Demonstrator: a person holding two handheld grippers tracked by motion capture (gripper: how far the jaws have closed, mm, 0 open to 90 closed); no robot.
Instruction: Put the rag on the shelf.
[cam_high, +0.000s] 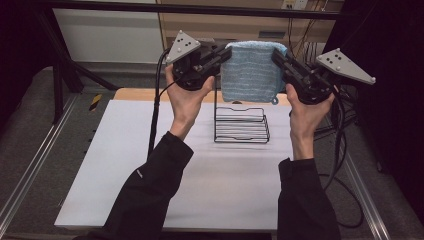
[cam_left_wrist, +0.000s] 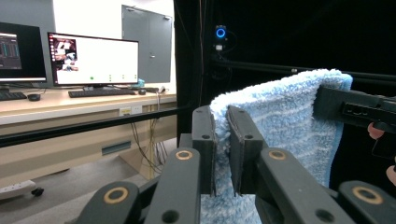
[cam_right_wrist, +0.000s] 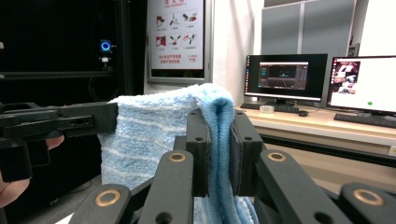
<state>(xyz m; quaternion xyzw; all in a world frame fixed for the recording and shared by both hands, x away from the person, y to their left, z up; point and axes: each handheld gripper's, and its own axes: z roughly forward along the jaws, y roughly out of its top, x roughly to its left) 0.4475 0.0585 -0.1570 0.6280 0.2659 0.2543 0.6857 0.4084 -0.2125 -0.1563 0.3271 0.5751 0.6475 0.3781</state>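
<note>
Black sleeves (cam_high: 150, 195) lowest in frame. Both grippers — left gripper (cam_high: 226, 54), right gripper (cam_high: 276, 56) — pinching top corners of blue towel (cam_high: 252, 75), held taut and high above wire rack (cam_high: 241, 125), probably to drape it over the upright bar.

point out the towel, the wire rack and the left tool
towel (cam_high: 252, 75), high view, middle of the hanging cloth
wire rack (cam_high: 242, 131), high view, base wires
left tool (cam_left_wrist: 222, 154), left gripper view, midway between the jaws pinching the towel
</note>
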